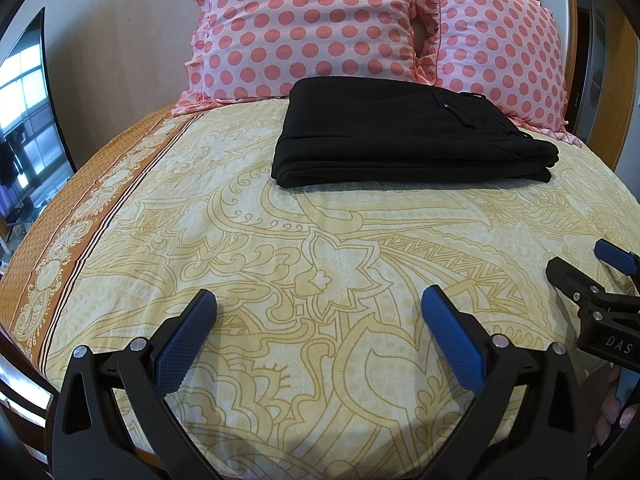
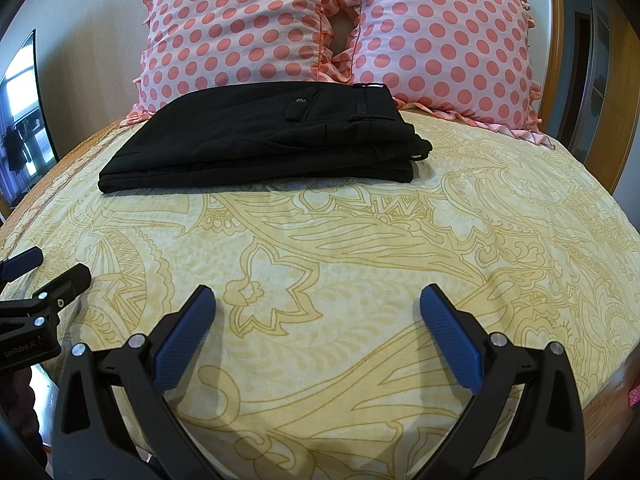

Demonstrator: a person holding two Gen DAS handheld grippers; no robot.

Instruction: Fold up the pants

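Black pants [image 1: 404, 132] lie folded in a flat stack on the far part of the bed, just in front of the pillows; they also show in the right wrist view [image 2: 264, 140]. My left gripper [image 1: 318, 300] is open and empty, well short of the pants above the sheet. My right gripper [image 2: 318, 300] is open and empty, also well short of them. Each gripper shows at the edge of the other's view: the right one [image 1: 580, 268] and the left one [image 2: 48, 272].
The bed has a yellow patterned sheet [image 1: 320, 240] with an orange border [image 1: 60, 248] on the left. Two pink polka-dot pillows [image 1: 304, 28] [image 2: 444, 40] stand against the wooden headboard [image 2: 560, 40]. A dark screen [image 1: 24, 120] stands at the left.
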